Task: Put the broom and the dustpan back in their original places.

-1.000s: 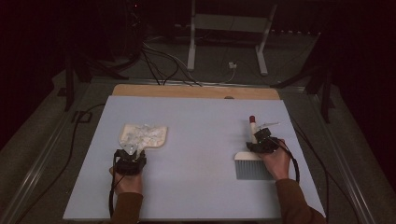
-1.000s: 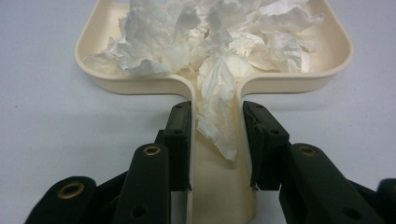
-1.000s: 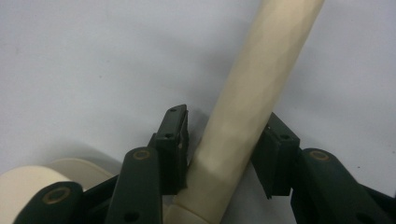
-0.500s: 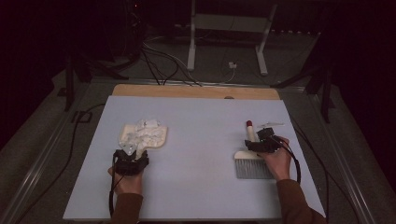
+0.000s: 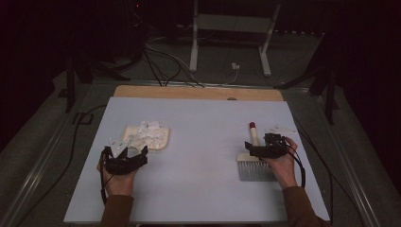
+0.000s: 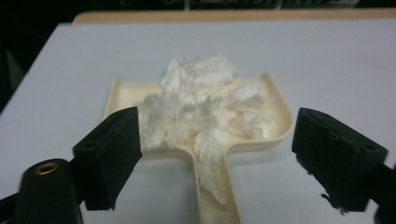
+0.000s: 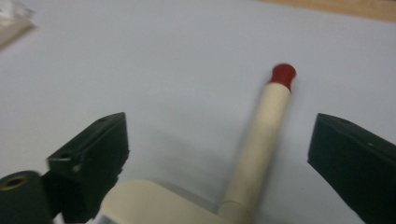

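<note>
The left gripper (image 5: 126, 156) has just been opening its jaws, and nothing sits between them now. Its black pads (image 6: 108, 154) stand wide apart on both sides of the dustpan's handle and do not touch it. A second ago this gripper was shut, down at the handle. The cream dustpan (image 6: 120, 91) lies flat on the pale blue table (image 5: 203, 123), at about 12 o'clock from the left gripper, just beside it. White crumpled paper scraps (image 6: 201, 102) are piled inside the pan, and a few spill down onto its handle.

The right gripper (image 5: 261, 147) has just been opening too, and its jaws are empty. The brush (image 5: 255, 163) lies on the table under it. Its cream handle with the red tip (image 7: 284, 73) points to about 12 o'clock, and the grey bristles sit at 6 o'clock.

Both tools look let go and set down. I think the sweeping is done, and the hands can now pull away.
</note>
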The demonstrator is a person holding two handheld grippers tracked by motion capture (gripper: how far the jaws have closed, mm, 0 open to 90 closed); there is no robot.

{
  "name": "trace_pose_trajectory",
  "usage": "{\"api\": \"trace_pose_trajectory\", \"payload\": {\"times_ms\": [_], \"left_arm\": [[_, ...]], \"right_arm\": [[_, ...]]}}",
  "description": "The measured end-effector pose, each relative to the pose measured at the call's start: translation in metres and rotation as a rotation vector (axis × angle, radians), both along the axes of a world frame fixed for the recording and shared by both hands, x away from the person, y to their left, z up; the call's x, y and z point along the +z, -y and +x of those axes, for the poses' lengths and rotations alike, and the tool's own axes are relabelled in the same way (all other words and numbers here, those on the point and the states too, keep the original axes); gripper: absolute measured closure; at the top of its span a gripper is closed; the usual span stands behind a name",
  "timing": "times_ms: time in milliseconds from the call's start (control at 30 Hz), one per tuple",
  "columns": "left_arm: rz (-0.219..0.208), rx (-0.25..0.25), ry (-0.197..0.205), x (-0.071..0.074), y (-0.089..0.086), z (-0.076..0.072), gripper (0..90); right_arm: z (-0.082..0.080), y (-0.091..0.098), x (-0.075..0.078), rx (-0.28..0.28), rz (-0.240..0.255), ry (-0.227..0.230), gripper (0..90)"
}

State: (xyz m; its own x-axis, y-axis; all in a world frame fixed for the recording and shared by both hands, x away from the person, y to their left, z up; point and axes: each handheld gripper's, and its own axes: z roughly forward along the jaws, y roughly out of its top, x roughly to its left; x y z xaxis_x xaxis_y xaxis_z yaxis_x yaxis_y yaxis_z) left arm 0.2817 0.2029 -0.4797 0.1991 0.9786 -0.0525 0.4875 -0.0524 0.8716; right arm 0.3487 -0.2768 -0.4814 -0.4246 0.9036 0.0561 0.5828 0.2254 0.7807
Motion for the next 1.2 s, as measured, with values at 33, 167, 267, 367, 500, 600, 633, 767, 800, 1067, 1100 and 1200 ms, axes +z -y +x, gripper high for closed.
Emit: {"api": "trace_pose_trajectory", "payload": {"times_ms": [33,167,267,367,500,600,633,767,800,1067,1100,1200], "left_arm": [[-0.009,-0.016,0.011,0.003,-0.003,-0.001,14.0],[-0.040,-0.081,0.036,0.013,-0.012,-0.003,6.3],[-0.051,-0.133,0.041,0.016,-0.016,-0.004,1.1],[-0.049,-0.178,0.059,0.019,-0.020,-0.008,0.5],[-0.057,-0.228,0.077,0.021,-0.022,-0.014,0.4],[-0.063,-0.259,0.084,0.021,-0.022,-0.016,0.4],[-0.059,-0.268,0.084,0.021,-0.022,-0.017,0.4],[-0.067,-0.289,0.078,0.019,-0.020,-0.018,0.4],[-0.062,-0.290,0.078,0.019,-0.020,-0.019,0.4],[-0.083,-0.287,0.098,0.018,-0.023,-0.023,0.4],[-0.084,-0.284,0.102,0.018,-0.023,-0.023,0.4],[-0.091,-0.278,0.111,0.019,-0.025,-0.024,0.4]], "right_arm": [[-0.002,0.000,0.001,0.004,0.006,0.012,3.6],[-0.012,-0.001,0.006,0.025,0.041,0.061,2.2],[-0.018,-0.001,0.009,0.042,0.060,0.098,1.5],[-0.026,-0.001,0.010,0.058,0.072,0.124,0.5],[-0.036,0.001,0.010,0.080,0.094,0.159,0.0],[-0.043,0.003,0.010,0.093,0.113,0.189,0.0],[-0.045,0.003,0.010,0.097,0.119,0.200,0.0],[-0.051,0.006,0.011,0.096,0.141,0.224,0.0],[-0.052,0.006,0.011,0.097,0.142,0.229,0.0],[-0.056,0.007,0.006,0.093,0.132,0.227,0.0],[-0.056,0.007,0.006,0.092,0.131,0.230,0.0],[-0.056,0.006,0.006,0.096,0.129,0.235,0.0]]}}
